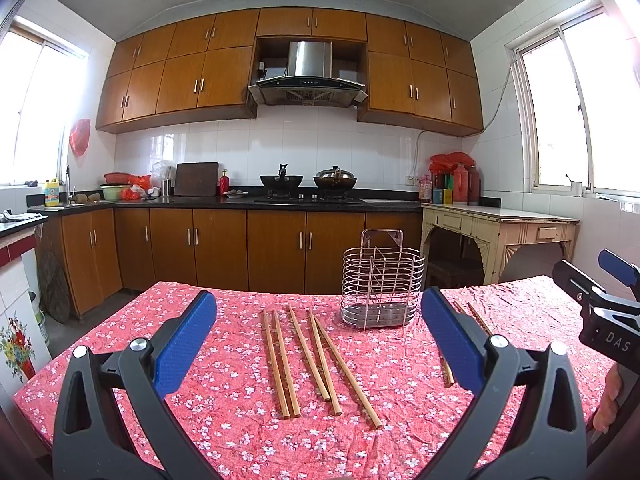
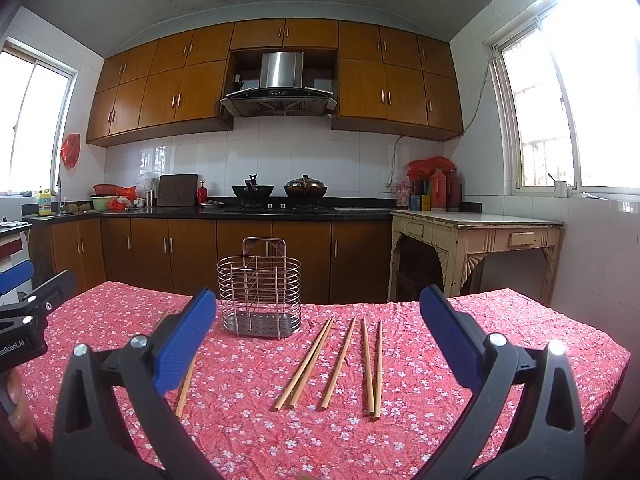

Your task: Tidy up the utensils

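- Your left gripper [image 1: 318,334] stands wide open and holds nothing. It hovers above the bench [image 1: 224,432], with one group of chopsticks [image 1: 316,360] lying between and beyond its fingers.
- Your right gripper [image 2: 316,334] is also spread wide and empty. It hovers over the second group of chopsticks [image 2: 340,360], which lies on the flowered cloth on the other side of the rack.
- The wire rack [image 1: 382,292] stands upright toward the far edge of the bench, between the two groups. Its compartments appear empty; judge this as the start of the task.
- At least one more chopstick [image 2: 185,384] lies partly hidden behind a finger of each gripper; the exact count cannot be told.
- Expect the chopsticks to be light, stiff and smooth. A thin round stick is likely to roll or pivot when pinched.
- Take hold near the middle of a stick, with the fingers across its length, so it stays level when lifted.
- The sticks lie close together, some touching. Choose an outer stick first to avoid dragging its neighbour.
- The cloth is wrinkled and soft; press down lightly or the fingers may snag it.
- The rack looks light. Lower each stick in vertically so the rack does not tip.
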Action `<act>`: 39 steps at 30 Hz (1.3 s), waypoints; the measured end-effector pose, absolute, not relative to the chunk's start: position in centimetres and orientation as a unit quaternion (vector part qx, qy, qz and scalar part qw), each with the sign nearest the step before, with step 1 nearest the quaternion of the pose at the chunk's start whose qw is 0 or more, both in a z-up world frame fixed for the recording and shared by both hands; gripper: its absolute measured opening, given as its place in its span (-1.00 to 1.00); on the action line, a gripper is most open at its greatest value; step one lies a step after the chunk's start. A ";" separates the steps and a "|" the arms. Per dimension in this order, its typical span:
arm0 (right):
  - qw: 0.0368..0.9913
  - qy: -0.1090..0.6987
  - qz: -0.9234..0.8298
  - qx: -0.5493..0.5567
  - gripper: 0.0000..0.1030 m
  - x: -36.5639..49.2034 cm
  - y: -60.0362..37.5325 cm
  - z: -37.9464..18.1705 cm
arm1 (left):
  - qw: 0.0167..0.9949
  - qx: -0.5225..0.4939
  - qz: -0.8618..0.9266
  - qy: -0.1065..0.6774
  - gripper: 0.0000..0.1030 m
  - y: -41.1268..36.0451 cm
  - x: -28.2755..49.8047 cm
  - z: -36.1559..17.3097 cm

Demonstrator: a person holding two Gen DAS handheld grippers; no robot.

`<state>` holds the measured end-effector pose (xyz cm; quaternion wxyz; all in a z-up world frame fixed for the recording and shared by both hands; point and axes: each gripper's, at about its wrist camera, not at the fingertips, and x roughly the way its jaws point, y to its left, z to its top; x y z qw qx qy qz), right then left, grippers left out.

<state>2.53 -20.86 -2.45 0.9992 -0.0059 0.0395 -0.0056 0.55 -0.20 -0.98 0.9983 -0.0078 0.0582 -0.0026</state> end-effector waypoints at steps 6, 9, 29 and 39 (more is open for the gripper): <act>0.999 0.040 -0.006 -0.005 0.92 2.6 -21.0 -2.6 | 0.998 -0.009 -0.002 0.060 0.96 -0.1 0.7 -1.3; 0.999 0.040 -0.006 -0.005 0.92 2.5 -21.1 -2.6 | 0.998 -0.009 -0.002 0.060 0.96 -0.1 0.7 -1.3; 0.998 0.067 -0.017 -0.002 0.92 3.7 -21.6 -3.4 | 0.996 -0.022 -0.001 0.082 0.96 0.6 1.5 -1.9; 0.956 0.277 -0.070 0.073 0.79 12.5 -28.5 -8.3 | 0.957 -0.092 0.057 0.270 0.96 6.2 7.0 -5.8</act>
